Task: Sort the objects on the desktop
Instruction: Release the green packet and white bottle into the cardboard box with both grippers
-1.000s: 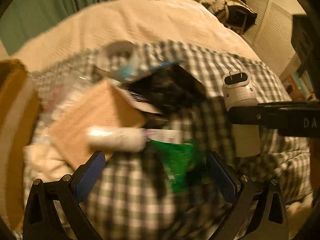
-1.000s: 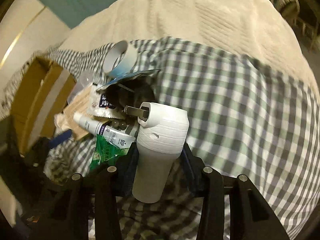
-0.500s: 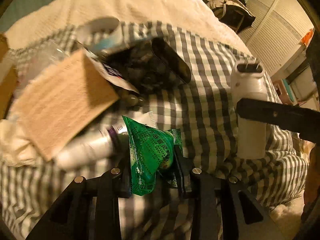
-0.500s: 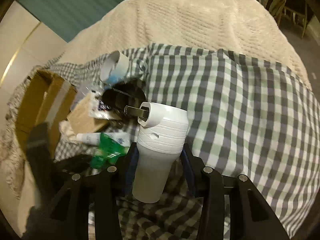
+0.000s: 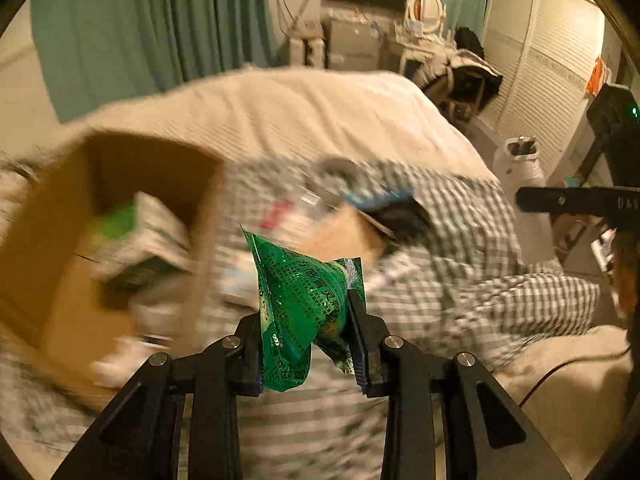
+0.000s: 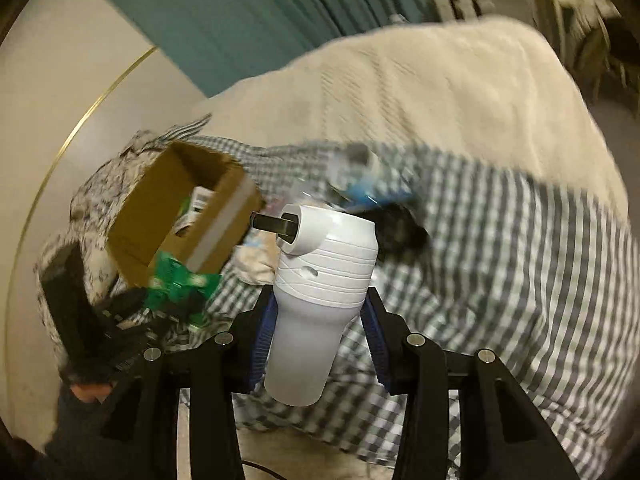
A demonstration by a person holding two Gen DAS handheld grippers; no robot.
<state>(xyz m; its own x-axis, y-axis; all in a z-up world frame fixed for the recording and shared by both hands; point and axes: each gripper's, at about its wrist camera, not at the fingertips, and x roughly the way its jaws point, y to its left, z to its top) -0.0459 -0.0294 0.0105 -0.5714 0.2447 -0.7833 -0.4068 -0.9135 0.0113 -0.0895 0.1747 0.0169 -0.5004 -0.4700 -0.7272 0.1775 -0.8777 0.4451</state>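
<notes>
Left gripper clamped on a green foil sachet, pads pinching its lower half; top corner of the packet stands free above the jaws, crumpled. Sachet held in the air, off the checked cloth

Right gripper closed around a white plug-in device, gripped at its narrower lower body; metal prongs point left toward the cardboard box. Device upright, clear of the bedding

Box sits open at the left on the checked cloth, some packets already inside, one with green print. Remaining pile of loose items lies right of the box, blurred; a dark object and a blue-edged packet can be made out, little else

Step in hand, as judged: carry both picks to the box

Notes for doing it well:
- sachet is light and slippery; keep the pinch firm until it is over the box mouth, then release low so it does not flutter out
- box's near wall stands tall; approach from above, not across the rim
- bring one hand in at a time, left first as it looks nearer, so the grippers do not clash over the opening
- set the plug-in device down prongs away from the foil packets
</notes>
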